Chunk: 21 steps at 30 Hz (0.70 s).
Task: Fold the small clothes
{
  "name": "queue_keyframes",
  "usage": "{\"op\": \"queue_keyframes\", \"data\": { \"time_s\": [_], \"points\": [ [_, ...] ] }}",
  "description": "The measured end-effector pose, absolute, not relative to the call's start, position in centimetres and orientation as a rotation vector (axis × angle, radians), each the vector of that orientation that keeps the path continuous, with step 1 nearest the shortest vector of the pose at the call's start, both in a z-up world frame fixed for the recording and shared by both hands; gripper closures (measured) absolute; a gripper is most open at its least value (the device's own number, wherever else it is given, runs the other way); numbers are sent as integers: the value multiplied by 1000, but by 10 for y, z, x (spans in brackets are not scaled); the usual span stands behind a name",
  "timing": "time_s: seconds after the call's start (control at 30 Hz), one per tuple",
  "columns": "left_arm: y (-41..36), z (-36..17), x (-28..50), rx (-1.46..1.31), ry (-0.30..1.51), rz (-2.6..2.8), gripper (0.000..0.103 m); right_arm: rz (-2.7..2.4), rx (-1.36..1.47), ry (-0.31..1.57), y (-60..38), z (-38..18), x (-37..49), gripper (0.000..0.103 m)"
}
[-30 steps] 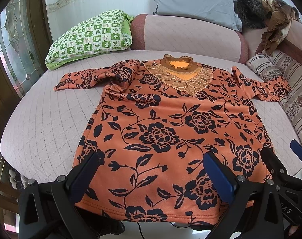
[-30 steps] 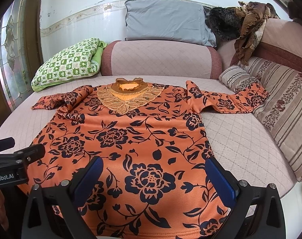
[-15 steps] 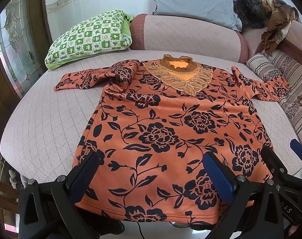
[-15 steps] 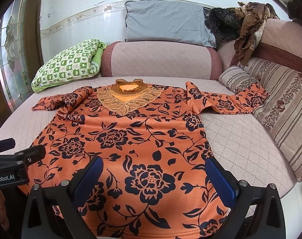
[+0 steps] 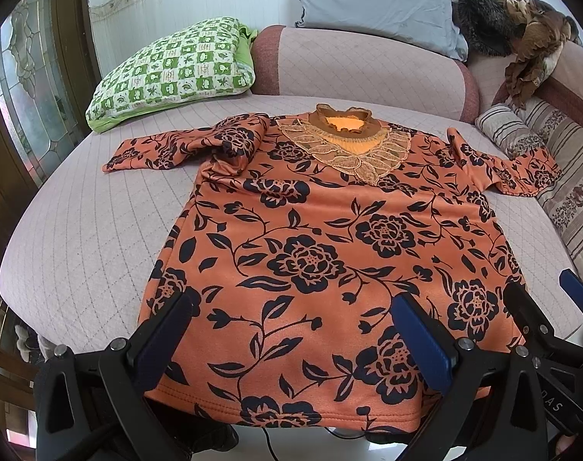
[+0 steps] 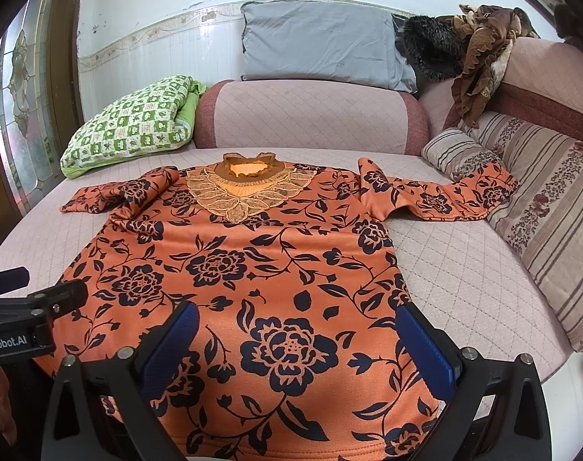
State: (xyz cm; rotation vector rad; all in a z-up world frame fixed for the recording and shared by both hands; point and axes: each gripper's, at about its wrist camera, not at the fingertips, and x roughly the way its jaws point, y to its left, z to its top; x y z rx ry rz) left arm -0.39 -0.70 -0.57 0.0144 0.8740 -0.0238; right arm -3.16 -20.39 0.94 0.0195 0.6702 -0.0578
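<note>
An orange top with black flowers (image 5: pixel 310 253) lies flat, front up, on a quilted pink bed (image 5: pixel 83 230), its lace collar (image 5: pixel 345 146) at the far end and both sleeves spread out. It also shows in the right wrist view (image 6: pixel 253 269). My left gripper (image 5: pixel 291 330) is open and empty, hovering over the near hem on the left half. My right gripper (image 6: pixel 297 338) is open and empty over the hem on the right half. The right gripper shows at the edge of the left view (image 5: pixel 552 307).
A green checked pillow (image 5: pixel 168 73) lies at the far left. A pink bolster (image 6: pixel 310 115) and a grey pillow (image 6: pixel 322 46) stand at the head. Striped cushions (image 6: pixel 541 199) line the right side, under the right sleeve end (image 6: pixel 483 192). A glass door (image 5: pixel 26 88) is left.
</note>
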Motion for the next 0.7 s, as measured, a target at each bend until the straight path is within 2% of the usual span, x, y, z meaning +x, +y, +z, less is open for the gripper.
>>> {"op": "queue_keyframes", "data": {
  "time_s": [0.7],
  "points": [
    [-9, -8, -4, 11, 884, -25, 0, -58, 21, 669, -205, 10, -31, 0]
  ]
}}
